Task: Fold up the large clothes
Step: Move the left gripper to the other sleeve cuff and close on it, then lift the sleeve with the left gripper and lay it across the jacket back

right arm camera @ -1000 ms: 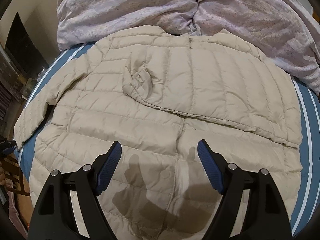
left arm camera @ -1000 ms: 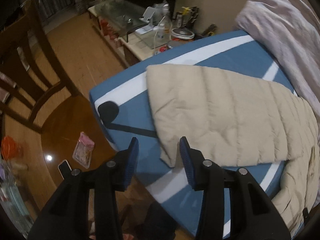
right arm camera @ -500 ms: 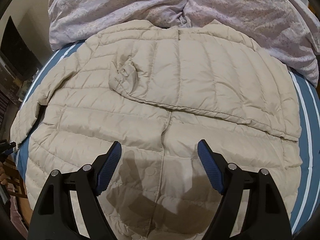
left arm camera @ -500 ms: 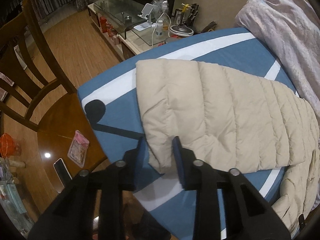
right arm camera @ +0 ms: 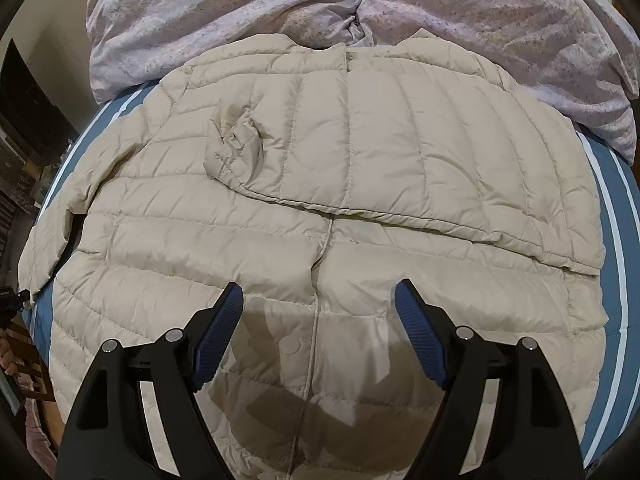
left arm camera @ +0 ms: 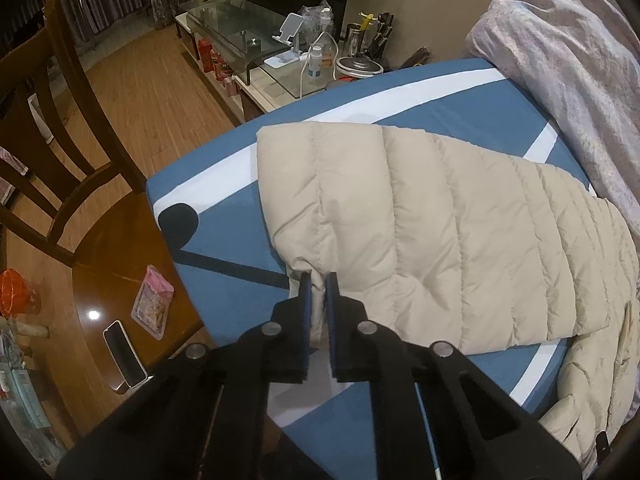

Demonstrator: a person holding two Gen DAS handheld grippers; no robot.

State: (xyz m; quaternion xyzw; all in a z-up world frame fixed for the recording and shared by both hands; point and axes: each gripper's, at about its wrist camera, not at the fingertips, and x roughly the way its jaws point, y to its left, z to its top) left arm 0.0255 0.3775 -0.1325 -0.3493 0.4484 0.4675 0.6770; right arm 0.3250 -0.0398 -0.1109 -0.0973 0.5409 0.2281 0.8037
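Observation:
A beige quilted puffer jacket (right arm camera: pixel 320 208) lies spread front-up on a blue bed with white stripes (left arm camera: pixel 224 216). Its one sleeve (right arm camera: pixel 400 160) is folded across the chest. The other sleeve (left arm camera: pixel 420 220) lies stretched out toward the bed's corner. My left gripper (left arm camera: pixel 319 282) is shut on the near corner of this sleeve's cuff. My right gripper (right arm camera: pixel 319 296) is open and empty, hovering above the jacket's lower front near the centre placket.
A lilac duvet (right arm camera: pixel 440 12) is bunched at the head of the bed behind the jacket's collar. Beside the bed's corner stand a wooden table (left arm camera: pixel 104 304) with a phone (left arm camera: pixel 122 354) and a pink packet (left arm camera: pixel 152 302), a wooden chair (left arm camera: pixel 60 140), and a cluttered glass stand (left arm camera: pixel 256 44).
My left gripper moved forward onto the sleeve cuff and closed on it. My right gripper stayed open while its view shifted slightly over the jacket.

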